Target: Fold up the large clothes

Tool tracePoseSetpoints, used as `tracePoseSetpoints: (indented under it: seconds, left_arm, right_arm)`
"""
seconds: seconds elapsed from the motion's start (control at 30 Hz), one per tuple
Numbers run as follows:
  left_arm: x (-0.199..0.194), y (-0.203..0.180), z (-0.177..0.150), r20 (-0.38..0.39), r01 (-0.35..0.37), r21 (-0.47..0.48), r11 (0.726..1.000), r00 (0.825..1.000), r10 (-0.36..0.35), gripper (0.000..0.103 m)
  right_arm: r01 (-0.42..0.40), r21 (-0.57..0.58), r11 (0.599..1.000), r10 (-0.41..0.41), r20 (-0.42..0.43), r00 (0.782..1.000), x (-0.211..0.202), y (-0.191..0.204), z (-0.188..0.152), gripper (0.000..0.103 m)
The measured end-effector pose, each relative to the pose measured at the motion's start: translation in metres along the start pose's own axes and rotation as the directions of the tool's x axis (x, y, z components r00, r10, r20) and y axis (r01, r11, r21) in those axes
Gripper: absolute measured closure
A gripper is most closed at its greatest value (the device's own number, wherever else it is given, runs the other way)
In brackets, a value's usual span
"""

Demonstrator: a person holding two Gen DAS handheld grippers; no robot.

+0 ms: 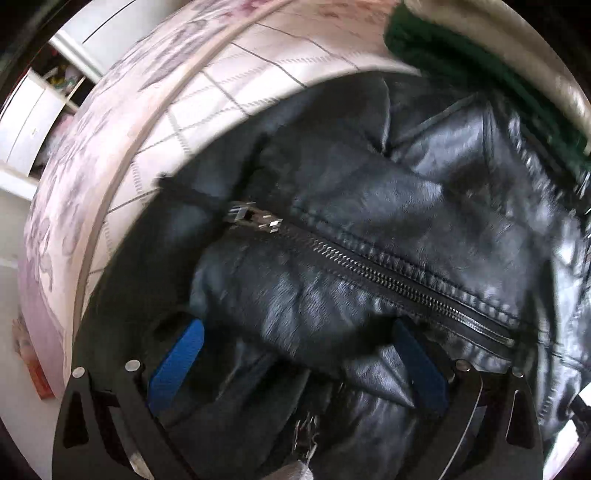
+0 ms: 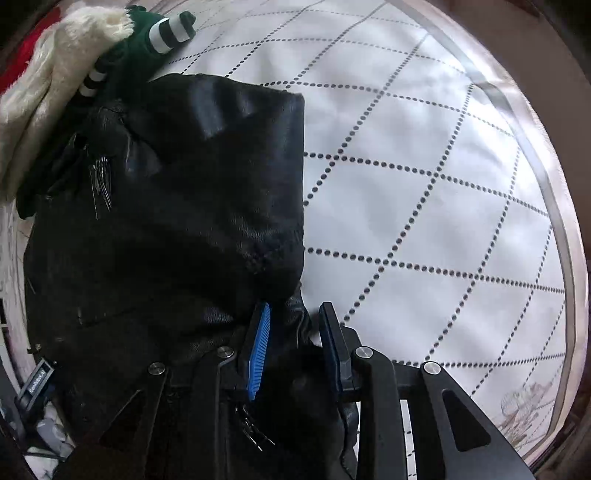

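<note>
A black leather jacket (image 1: 351,229) with a metal zipper (image 1: 388,273) lies bunched on the white quilted bed (image 1: 229,92). My left gripper (image 1: 295,332) is open, its blue pads (image 1: 181,354) wide apart on either side of a fold of the jacket. In the right wrist view the jacket (image 2: 177,229) lies folded at the left on the bed (image 2: 424,184). My right gripper (image 2: 293,317) is shut on a thick bunch of the jacket's edge between its blue pads (image 2: 258,347).
A green striped knit garment (image 2: 155,33) and a cream fluffy garment (image 2: 48,81) lie at the far edge of the jacket; the green one also shows in the left wrist view (image 1: 461,62). A white cabinet (image 1: 40,110) stands beside the bed. The mattress edge (image 2: 546,192) curves right.
</note>
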State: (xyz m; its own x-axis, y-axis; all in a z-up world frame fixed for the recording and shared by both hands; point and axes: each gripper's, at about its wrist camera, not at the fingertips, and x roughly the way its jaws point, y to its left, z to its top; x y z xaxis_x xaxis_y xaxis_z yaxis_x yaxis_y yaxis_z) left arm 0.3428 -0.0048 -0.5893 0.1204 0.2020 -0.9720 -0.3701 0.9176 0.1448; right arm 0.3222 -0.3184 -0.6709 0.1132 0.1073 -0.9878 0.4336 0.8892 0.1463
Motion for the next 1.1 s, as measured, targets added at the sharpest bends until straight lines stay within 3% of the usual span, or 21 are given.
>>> tracePoseSetpoints:
  seconds: [0.1,0.17,0.2,0.3,0.33,0.37,0.4,0.43,0.47,0.5,0.53,0.6,0.67,0.73,0.77,0.8,0.87,0.93,1.0,1.07,1.1]
  left_arm:
    - [-0.032,0.039,-0.022,0.028,0.060,-0.117,0.991,0.998,-0.057,0.000]
    - [-0.047,0.080,-0.050,-0.004,0.082,-0.229,0.970,0.996,-0.086,0.000]
    - [-0.050,0.101,-0.065,-0.042,0.086,-0.289,0.953,0.994,-0.102,0.000]
    - [-0.048,0.165,-0.114,-0.116,0.087,-0.497,0.863,0.979,-0.166,0.000]
    - [-0.042,0.191,-0.135,-0.139,0.085,-0.582,0.808,0.969,-0.202,0.000]
    - [-0.034,0.220,-0.160,-0.144,0.091,-0.680,0.728,0.956,-0.255,0.000]
    - [-0.029,0.234,-0.174,-0.143,0.091,-0.729,0.679,0.949,-0.280,0.000]
    - [-0.020,0.253,-0.193,-0.137,0.091,-0.789,0.607,0.938,-0.318,0.000]
    - [-0.008,0.275,-0.216,-0.107,0.105,-0.858,0.503,0.921,-0.374,0.000]
    - [-0.002,0.284,-0.227,-0.090,0.106,-0.885,0.454,0.917,-0.389,0.000]
    - [0.008,0.300,-0.243,-0.042,0.122,-0.920,0.371,0.914,-0.405,0.000]
    - [0.022,0.322,-0.257,0.013,0.139,-0.950,0.281,0.912,-0.410,0.000]
    - [0.036,0.338,-0.265,0.053,0.147,-0.966,0.211,0.916,-0.397,0.006]
    - [0.046,0.351,-0.270,0.089,0.149,-0.981,0.123,0.914,-0.395,0.006]
    - [0.046,0.354,-0.269,0.089,0.135,-0.986,0.095,0.918,-0.386,0.008]
    - [0.043,0.357,-0.270,0.081,0.122,-0.988,0.089,0.924,-0.374,0.013]
    - [0.030,0.359,-0.261,-0.003,0.045,-0.989,0.139,0.945,-0.326,0.057]
    - [0.017,0.361,-0.253,-0.046,0.011,-0.980,0.201,0.961,-0.273,0.081]
    - [0.012,0.352,-0.248,-0.045,0.014,-0.977,0.215,0.962,-0.268,0.089]
    - [0.001,0.353,-0.244,-0.044,0.024,-0.968,0.251,0.964,-0.262,0.092]
    - [-0.008,0.357,-0.242,-0.032,0.038,-0.963,0.267,0.966,-0.255,0.093]
  right_arm:
    - [0.053,-0.127,0.990,-0.048,0.036,0.998,-0.018,0.020,-0.014,0.070]
    - [0.144,-0.252,0.957,-0.126,0.088,0.988,-0.028,0.046,-0.039,0.054]
    - [0.172,-0.282,0.944,-0.146,0.111,0.983,-0.030,0.055,-0.052,0.046]
    - [0.243,-0.357,0.902,-0.193,0.169,0.967,-0.035,0.082,-0.098,0.046]
    - [0.306,-0.367,0.879,-0.248,0.197,0.949,-0.034,0.092,-0.115,0.046]
    - [0.333,-0.364,0.870,-0.274,0.205,0.939,-0.034,0.097,-0.126,0.046]
    - [0.339,-0.357,0.870,-0.282,0.204,0.938,-0.032,0.108,-0.135,0.046]
    - [0.337,-0.346,0.876,-0.283,0.197,0.939,-0.029,0.126,-0.152,0.046]
    - [0.334,-0.337,0.880,-0.284,0.190,0.940,-0.034,0.133,-0.156,0.046]
    - [0.331,-0.333,0.883,-0.281,0.191,0.941,-0.041,0.132,-0.162,0.046]
    - [0.333,-0.339,0.880,-0.277,0.204,0.939,-0.043,0.141,-0.170,0.046]
    - [0.364,-0.372,0.854,-0.286,0.247,0.926,-0.052,0.167,-0.172,0.046]
    - [0.397,-0.422,0.815,-0.289,0.298,0.910,-0.058,0.195,-0.188,0.046]
    - [0.405,-0.453,0.794,-0.280,0.319,0.906,-0.069,0.205,-0.199,0.046]
    - [0.402,-0.469,0.786,-0.272,0.322,0.907,-0.066,0.217,-0.213,0.046]
    - [0.398,-0.477,0.784,-0.269,0.316,0.910,-0.063,0.226,-0.221,0.046]
    - [0.388,-0.492,0.779,-0.270,0.295,0.916,-0.051,0.242,-0.231,0.046]
    - [0.389,-0.504,0.771,-0.273,0.291,0.917,-0.048,0.248,-0.249,0.046]
    - [0.402,-0.510,0.761,-0.277,0.306,0.911,-0.042,0.265,-0.267,0.046]
    - [0.416,-0.515,0.749,-0.289,0.311,0.905,-0.046,0.278,-0.282,0.046]
    - [0.417,-0.520,0.745,-0.293,0.306,0.906,-0.037,0.283,-0.268,0.046]
